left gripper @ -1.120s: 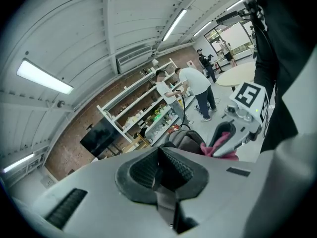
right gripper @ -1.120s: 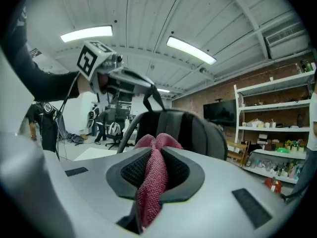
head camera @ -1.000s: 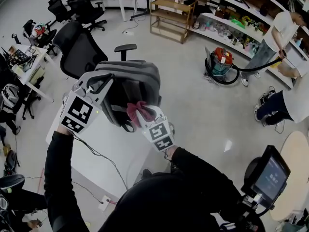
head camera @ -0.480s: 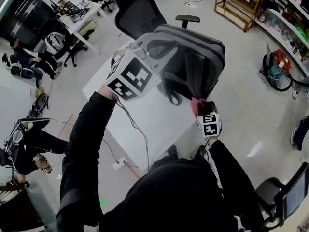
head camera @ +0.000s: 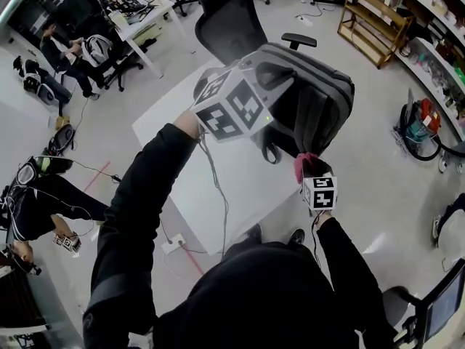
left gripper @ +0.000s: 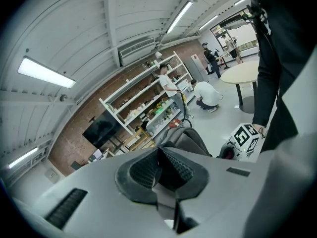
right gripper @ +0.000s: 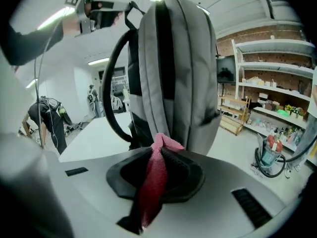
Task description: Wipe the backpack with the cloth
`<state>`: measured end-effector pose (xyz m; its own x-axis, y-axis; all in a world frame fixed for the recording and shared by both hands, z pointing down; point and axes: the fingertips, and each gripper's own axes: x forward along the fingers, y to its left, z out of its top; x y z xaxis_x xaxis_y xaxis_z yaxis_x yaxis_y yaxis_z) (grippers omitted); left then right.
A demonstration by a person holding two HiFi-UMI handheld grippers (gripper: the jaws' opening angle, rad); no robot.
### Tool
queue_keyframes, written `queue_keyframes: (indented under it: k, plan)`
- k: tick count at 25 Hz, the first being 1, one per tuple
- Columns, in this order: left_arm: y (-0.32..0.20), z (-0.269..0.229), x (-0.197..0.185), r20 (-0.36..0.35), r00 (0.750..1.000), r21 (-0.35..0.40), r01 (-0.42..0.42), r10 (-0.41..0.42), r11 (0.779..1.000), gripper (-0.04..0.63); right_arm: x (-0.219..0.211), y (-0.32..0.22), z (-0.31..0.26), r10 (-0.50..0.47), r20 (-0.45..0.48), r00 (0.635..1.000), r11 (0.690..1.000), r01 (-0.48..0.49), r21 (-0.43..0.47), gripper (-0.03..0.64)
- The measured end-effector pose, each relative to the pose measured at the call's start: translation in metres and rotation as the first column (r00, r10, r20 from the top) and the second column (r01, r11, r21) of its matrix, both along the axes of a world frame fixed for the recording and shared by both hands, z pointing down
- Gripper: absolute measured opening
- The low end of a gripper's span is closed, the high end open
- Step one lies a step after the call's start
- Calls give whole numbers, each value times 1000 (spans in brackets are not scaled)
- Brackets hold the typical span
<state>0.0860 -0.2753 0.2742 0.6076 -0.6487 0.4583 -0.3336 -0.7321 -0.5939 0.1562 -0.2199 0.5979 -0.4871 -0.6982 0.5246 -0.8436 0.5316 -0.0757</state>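
Standing upright over the right side of the white tabletop (head camera: pixel 174 122), the grey backpack (head camera: pixel 312 107) hangs from your left tongs (left gripper: pixel 159 167). They are pinched fully together on the strap of its top handle (right gripper: pixel 130 9). Whether the bag's base rests on the tabletop cannot be told. Your right tongs (right gripper: pixel 159 155) are closed narrow on the red cloth (right gripper: pixel 156 177). Its bunched tip pokes out in front of them and sits against the lower part of the backpack's side panel, beside a black shoulder strap (right gripper: pixel 111 83). Beyond the tabletop you have a black office chair (head camera: pixel 225 20). A vacuum cleaner (head camera: pixel 420 126) sits on the floor to your right, near the shelves (right gripper: pixel 277 83).
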Motion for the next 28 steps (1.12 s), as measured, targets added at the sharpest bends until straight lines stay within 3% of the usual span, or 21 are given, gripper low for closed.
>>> queue_keyframes:
  k: [4, 9, 13, 16, 19, 28]
  plan:
    - [6, -1, -3, 19, 1000, -43, -7, 8, 999, 37, -38, -14, -123, -71, 109, 991, 976, 46, 215, 60]
    - [15, 6, -6, 92, 995, -142, -28, 41, 989, 37, -77, -4, -261, -185, 170, 968, 866, 78, 494, 60]
    - [21, 4, -6, 151, 986, -231, -31, 68, 972, 37, -116, 14, -294, -259, 170, 951, 807, 116, 578, 60]
    - [25, 3, -7, 222, 972, -239, -24, 79, 971, 37, -150, 16, -297, -293, 146, 945, 785, 151, 600, 60]
    - [29, 3, -7, 255, 964, -230, -21, 81, 973, 37, -173, 10, -275, -293, 119, 949, 800, 175, 574, 60]
    - [33, 22, -9, 209, 977, -229, 4, 46, 973, 37, -187, 3, -129, -238, 21, 971, 913, 216, 347, 60]
